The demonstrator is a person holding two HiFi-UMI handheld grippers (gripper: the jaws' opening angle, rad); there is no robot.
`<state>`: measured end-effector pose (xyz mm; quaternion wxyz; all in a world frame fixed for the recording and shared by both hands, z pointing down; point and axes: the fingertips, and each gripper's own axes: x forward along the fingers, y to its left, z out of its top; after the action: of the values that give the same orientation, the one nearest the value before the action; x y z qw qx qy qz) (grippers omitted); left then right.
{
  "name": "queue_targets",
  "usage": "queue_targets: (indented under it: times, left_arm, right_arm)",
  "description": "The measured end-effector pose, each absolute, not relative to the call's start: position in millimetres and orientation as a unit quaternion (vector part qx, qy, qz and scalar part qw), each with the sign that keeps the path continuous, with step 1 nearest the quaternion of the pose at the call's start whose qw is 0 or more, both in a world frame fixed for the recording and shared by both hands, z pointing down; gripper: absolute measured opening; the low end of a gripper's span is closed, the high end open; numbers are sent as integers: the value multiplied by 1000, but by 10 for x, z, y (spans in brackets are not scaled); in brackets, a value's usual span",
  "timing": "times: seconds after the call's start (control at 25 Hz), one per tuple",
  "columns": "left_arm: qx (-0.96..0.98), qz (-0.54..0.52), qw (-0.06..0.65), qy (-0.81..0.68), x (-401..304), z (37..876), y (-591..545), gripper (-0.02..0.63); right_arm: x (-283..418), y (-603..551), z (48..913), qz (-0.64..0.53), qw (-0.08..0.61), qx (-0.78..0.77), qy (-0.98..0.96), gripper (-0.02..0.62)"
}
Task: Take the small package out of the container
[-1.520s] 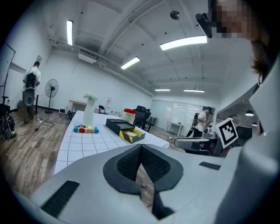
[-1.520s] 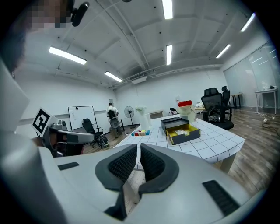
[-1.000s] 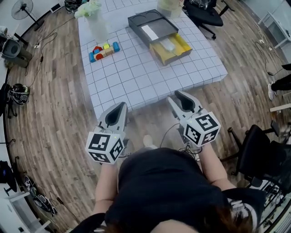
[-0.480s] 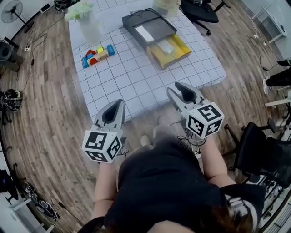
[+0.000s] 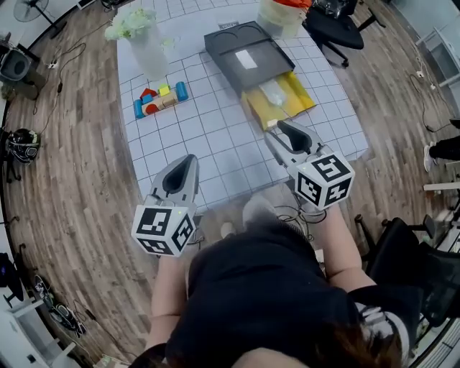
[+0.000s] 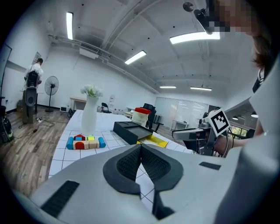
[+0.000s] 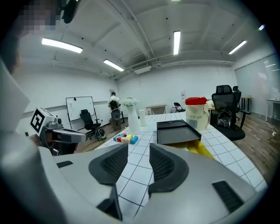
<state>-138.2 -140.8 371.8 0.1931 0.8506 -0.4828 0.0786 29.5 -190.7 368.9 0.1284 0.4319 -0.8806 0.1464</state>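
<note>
A dark grey container [image 5: 243,52] stands at the back of the gridded table, with its yellow drawer [image 5: 296,106] pulled out toward me. A small pale package [image 5: 274,91] lies in the drawer. My right gripper [image 5: 284,129] hovers over the table just in front of the drawer; its jaws are opening and nothing is between them [image 7: 138,152]. My left gripper [image 5: 188,161] hangs at the table's near edge, well left of the drawer, its pads pressed together [image 6: 140,148] on nothing. The container [image 7: 179,132] and drawer [image 7: 200,148] lie ahead in the right gripper view.
Coloured toy blocks [image 5: 159,99] and a white vase of flowers [image 5: 146,44] sit at the table's left. A jug with a red lid [image 5: 282,14] stands behind the container. Office chairs [image 5: 332,25] and wooden floor surround the table [image 5: 208,136].
I have stepped closer to the table. Both grippers moved forward; the right one now reaches over the near edge toward the yellow drawer.
</note>
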Motion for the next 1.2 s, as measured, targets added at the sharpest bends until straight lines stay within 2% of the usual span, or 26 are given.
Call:
queue_targets:
  times: [0.64,1.2]
  left_arm:
    - [829,102,225,-502,-819,3932,-2443,26]
    - [810,127,253,-513,-609,4216,-2936,26]
  right_arm:
    - [745,-2998,4060,169,225,376,-883,173]
    - [769,-3389,4575,137,358,297,-875,183]
